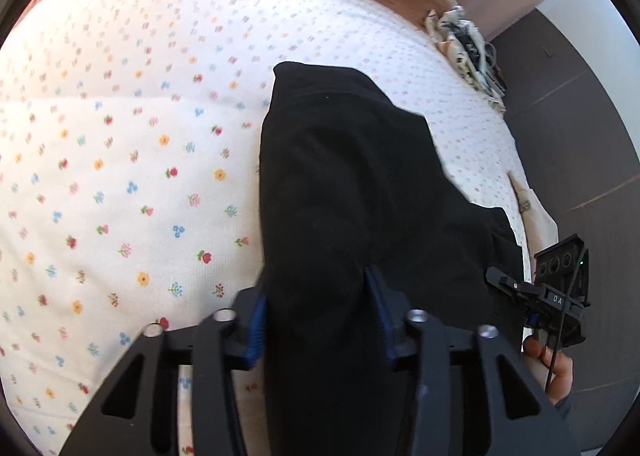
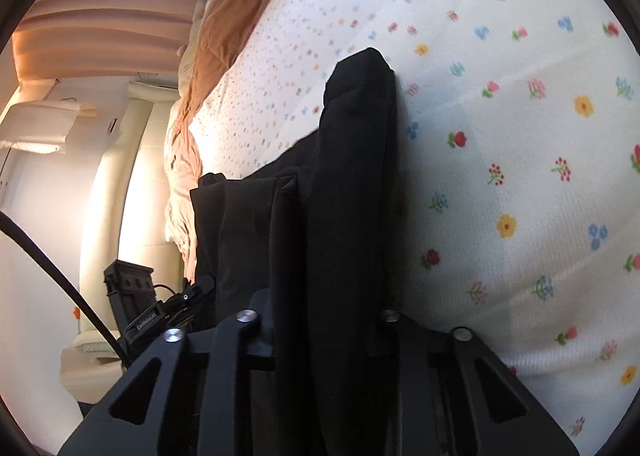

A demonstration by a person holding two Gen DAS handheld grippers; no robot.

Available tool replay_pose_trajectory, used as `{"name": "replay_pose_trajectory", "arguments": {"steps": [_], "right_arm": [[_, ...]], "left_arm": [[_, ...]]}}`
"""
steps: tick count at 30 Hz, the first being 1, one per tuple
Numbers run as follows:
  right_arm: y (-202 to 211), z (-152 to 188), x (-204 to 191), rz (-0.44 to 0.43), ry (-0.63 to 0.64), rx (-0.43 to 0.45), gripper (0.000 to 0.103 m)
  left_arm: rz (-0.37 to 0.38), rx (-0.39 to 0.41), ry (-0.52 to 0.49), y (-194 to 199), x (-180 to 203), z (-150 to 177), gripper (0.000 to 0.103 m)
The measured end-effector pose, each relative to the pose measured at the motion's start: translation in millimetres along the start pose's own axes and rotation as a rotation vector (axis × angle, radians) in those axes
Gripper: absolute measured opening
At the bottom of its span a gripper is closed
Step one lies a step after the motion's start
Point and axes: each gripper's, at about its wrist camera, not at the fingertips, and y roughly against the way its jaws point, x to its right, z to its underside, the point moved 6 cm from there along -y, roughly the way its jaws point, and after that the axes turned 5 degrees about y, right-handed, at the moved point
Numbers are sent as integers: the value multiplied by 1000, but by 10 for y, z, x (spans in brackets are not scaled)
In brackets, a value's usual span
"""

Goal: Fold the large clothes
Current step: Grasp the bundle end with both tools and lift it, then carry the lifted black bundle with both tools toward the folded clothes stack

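On the flowered bedsheet [image 1: 120, 175] to my left lies bare cloth; the black garment [image 1: 340, 183] runs up from my left gripper [image 1: 320, 320], whose blue pads are clamped on its near edge. Further right my right gripper [image 2: 332, 320] pinches another thick fold of the same garment [image 2: 348, 175], which stands bunched between the fingers.

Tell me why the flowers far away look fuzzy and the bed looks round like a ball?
In both wrist views the fisheye lens bends the flowered bedsheet into a bulge and shrinks the far flowers into smeary dots. In the right wrist view, strong light bleaches the wall at the left, and the black garment shows hardly any detail.
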Motion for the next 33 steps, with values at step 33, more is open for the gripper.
{"name": "replay_pose_trajectory", "arguments": {"steps": [33], "right_arm": [[2553, 915, -1068, 6, 370, 440, 11]], "left_arm": [[250, 196, -292, 1354, 2342, 373, 21]]}}
